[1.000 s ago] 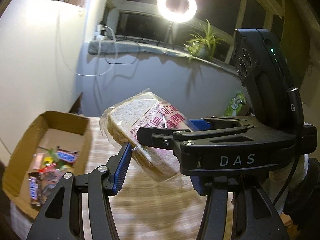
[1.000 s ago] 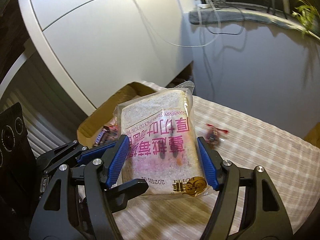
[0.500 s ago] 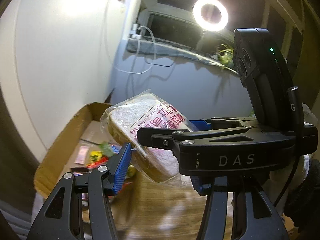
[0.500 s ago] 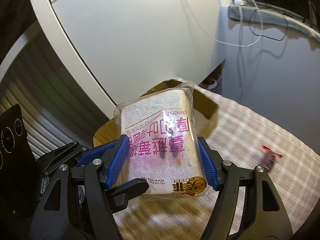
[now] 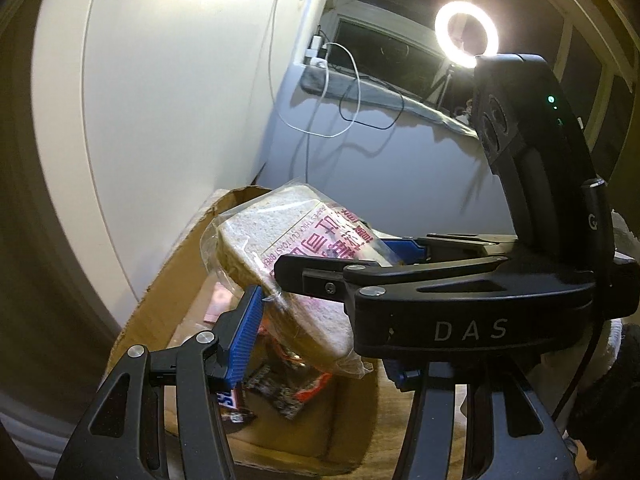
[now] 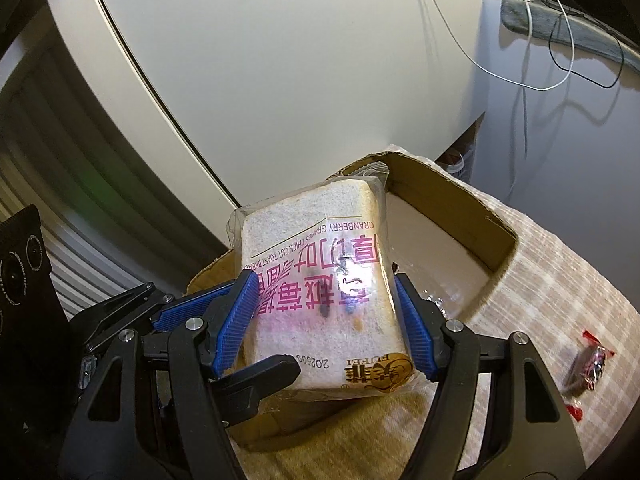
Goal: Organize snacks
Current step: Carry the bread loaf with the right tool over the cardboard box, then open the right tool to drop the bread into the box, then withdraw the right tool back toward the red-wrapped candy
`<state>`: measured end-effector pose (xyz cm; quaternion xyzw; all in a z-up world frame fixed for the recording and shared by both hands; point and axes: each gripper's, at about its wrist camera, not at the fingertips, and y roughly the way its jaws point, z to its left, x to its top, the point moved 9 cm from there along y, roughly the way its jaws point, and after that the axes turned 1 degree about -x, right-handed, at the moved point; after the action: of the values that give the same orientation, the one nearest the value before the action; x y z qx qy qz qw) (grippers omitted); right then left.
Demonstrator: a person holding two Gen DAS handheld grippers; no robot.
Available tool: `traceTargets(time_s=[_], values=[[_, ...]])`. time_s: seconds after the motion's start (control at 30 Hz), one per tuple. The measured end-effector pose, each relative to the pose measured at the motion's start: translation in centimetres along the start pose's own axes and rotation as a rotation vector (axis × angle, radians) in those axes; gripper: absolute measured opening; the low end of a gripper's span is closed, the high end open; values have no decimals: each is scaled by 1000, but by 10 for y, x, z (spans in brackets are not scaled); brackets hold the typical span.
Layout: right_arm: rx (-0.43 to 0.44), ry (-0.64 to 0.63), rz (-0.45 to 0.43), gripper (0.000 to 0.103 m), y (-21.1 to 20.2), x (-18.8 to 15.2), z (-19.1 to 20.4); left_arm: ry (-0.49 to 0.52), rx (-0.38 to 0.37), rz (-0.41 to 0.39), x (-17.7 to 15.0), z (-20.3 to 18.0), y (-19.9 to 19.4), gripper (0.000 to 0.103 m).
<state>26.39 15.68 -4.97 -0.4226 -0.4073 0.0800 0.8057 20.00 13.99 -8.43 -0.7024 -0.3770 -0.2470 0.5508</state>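
Box (image 6: 460, 196) far half free; snacks (image 5: 280, 388) clutter near end, cabinet (image 6: 280, 60) close behind.

The bread packet (image 5: 280, 264) hides much of the cardboard box (image 5: 172, 280) floor in the left wrist view, and the snack wrappers (image 5: 280, 388) beneath it show only in part, their print too dark to read. The left gripper's (image 5: 320, 328) right finger is covered by the other gripper's black body. In the right wrist view, the box's near wall (image 6: 224, 268) sits behind the packet, and a red candy (image 6: 588, 372) at the right is too small to identify.
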Motion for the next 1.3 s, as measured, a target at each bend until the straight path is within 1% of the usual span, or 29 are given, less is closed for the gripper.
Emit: traceTargets(time_s=[0.17,0.37,0.4,0.43,0.5,0.6,0.67,0.73,0.77,0.87,0.97,1.3], values=[[-25,-20,12,71,10,1,2,5,34,-3,0,6,4,53],[-43,-25,0,71,14,4,4,10,64,-2,0,13,7,53],[-48,-27,-2,73,14,4,4,11,67,-3,0,14,6,53],[-54,-30,-5,78,12,5,4,12,68,-4,0,14,5,53],[-65,-37,-13,82,12,7,5,10,70,-5,0,15,4,53],[-75,-44,-17,83,11,8,6,7,74,-3,0,17,3,53],[-87,-50,-18,86,11,8,6,9,77,-2,-1,18,2,53],[-95,-52,-20,90,12,10,3,9,85,0,0,19,2,58],[-100,-51,-20,91,13,11,3,10,87,-1,0,19,2,64],[-118,-49,-19,93,11,10,2,13,88,-3,-1,18,-1,66],[-129,-49,-29,94,6,10,2,14,92,-2,-2,17,-2,76],[-146,-40,-44,95,-9,4,0,26,113,5,-8,16,-8,76]])
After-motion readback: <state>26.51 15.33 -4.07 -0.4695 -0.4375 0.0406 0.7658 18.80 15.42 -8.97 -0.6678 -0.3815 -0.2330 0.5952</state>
